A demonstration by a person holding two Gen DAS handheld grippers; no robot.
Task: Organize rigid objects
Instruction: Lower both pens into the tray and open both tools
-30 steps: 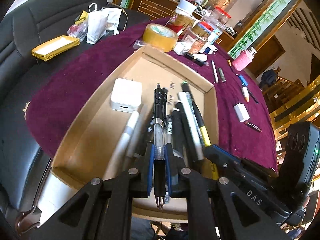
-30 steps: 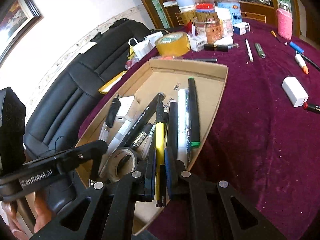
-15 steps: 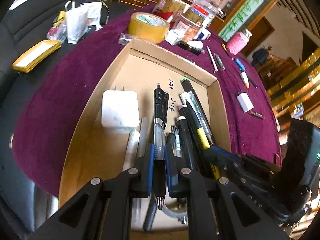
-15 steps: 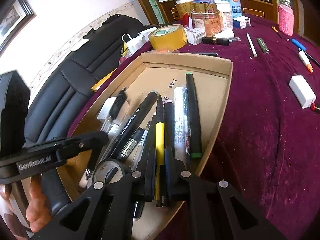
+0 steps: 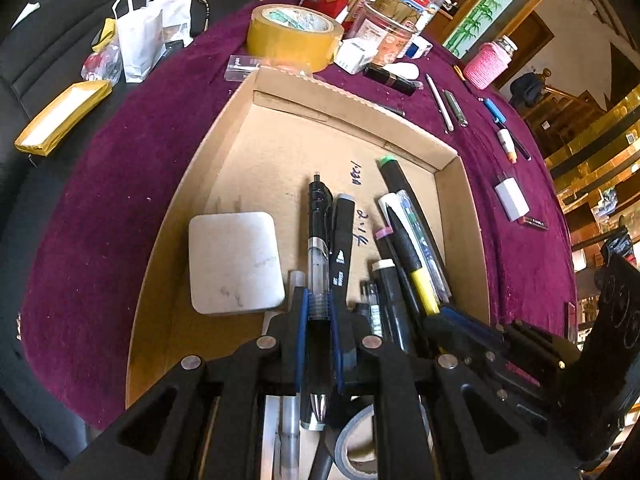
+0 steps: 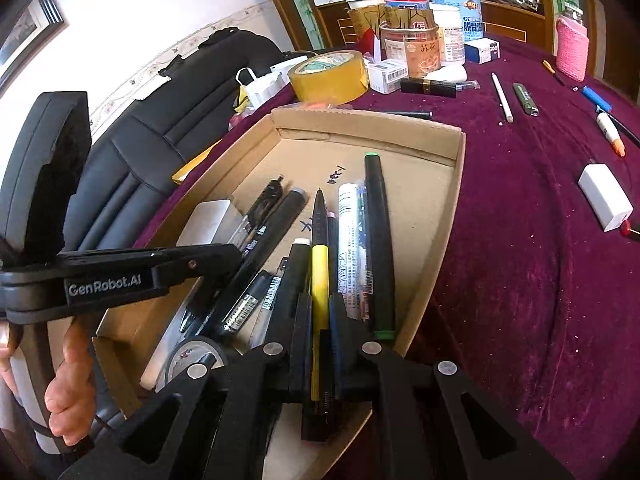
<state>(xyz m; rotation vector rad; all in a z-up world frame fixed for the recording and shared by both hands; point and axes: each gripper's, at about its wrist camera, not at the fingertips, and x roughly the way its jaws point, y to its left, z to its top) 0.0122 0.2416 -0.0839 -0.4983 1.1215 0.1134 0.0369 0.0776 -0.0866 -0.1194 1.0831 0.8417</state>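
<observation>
A shallow cardboard tray (image 5: pixel 352 108) lies on the purple tablecloth and holds several pens, markers, a white charger block (image 5: pixel 234 262) and a grey tape roll (image 5: pixel 356 440). My left gripper (image 5: pixel 319 304) is shut on a clear black-capped pen (image 5: pixel 319 236), low over the tray floor. My right gripper (image 6: pixel 320 312) is shut on a yellow-and-black pen (image 6: pixel 320 272) among the other pens in the tray (image 6: pixel 456 184). The left gripper's body (image 6: pixel 120 276) shows in the right wrist view.
Loose pens (image 6: pixel 502 98), a white adapter (image 6: pixel 604 196) and a pink cup (image 6: pixel 572 48) lie on the cloth to the right. A yellow tape roll (image 5: pixel 294 36), jars and boxes stand behind the tray. A black sofa (image 6: pixel 168 120) is at the left.
Both grippers have moved down and forward into the tray with their pens; the left pen now lies next to the charger block, and the yellow pen sits lower among the other pens.
</observation>
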